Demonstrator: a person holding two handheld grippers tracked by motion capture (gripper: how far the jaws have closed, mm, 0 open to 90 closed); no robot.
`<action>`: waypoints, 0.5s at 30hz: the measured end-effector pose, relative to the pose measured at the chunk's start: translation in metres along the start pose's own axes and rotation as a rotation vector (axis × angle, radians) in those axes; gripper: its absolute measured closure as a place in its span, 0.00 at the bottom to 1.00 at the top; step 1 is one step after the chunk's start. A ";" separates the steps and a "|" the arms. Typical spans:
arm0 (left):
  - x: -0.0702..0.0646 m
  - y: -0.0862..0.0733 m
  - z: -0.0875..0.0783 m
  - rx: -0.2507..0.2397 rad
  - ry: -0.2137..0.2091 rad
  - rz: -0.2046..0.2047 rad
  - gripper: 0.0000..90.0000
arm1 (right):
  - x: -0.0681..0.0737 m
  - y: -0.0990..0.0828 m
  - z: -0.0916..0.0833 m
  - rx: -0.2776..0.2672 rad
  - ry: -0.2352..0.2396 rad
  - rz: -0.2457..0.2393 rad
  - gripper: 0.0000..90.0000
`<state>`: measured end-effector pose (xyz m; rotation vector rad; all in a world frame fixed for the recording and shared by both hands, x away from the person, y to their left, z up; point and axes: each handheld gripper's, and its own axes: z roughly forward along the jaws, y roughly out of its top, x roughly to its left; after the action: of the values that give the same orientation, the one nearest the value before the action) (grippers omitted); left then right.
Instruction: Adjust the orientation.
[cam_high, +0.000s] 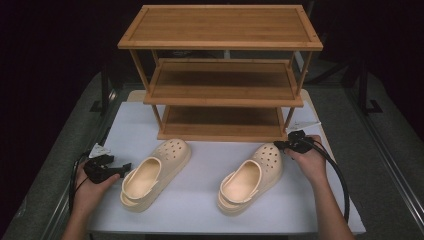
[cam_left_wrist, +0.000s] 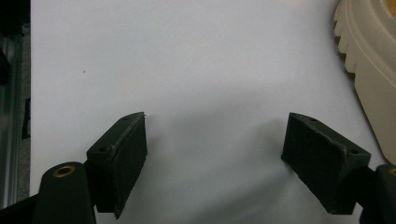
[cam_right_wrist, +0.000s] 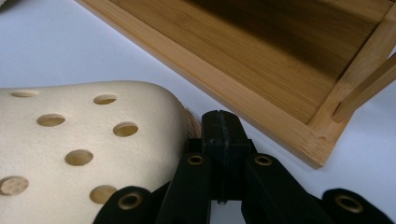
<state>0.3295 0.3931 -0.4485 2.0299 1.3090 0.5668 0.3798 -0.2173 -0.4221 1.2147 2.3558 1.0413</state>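
Right gripper (cam_right_wrist: 219, 122) bottom centre, jaws closed on nothing, beside right clog (cam_right_wrist: 84, 144) toe. Left gripper (cam_left_wrist: 215, 154) wide open, empty, near left clog (cam_left_wrist: 369, 60).

High view: overhead, facing forward and down across counter (cam_high: 200, 200). Gripper views: close, low along jaws; shared white surface.

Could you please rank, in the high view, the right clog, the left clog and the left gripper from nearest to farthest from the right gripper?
From the right gripper:
1. Right clog, its toe right beside the shut jaws.
2. Left clog, left of centre on the table.
3. Left gripper, near the table's left edge.
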 end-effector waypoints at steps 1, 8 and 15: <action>0.000 0.000 0.000 0.000 0.000 0.000 0.24 | -0.001 0.000 -0.001 -0.002 0.002 -0.001 1.00; 0.000 0.000 0.000 -0.001 0.000 -0.002 0.24 | -0.003 -0.008 -0.018 -0.024 -0.018 0.006 1.00; 0.000 0.000 0.000 0.000 0.000 -0.001 0.24 | 0.000 -0.033 -0.039 -0.037 -0.021 0.023 1.00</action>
<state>0.3295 0.3931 -0.4485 2.0293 1.3096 0.5663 0.3395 -0.2482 -0.4187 1.2366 2.3013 1.0693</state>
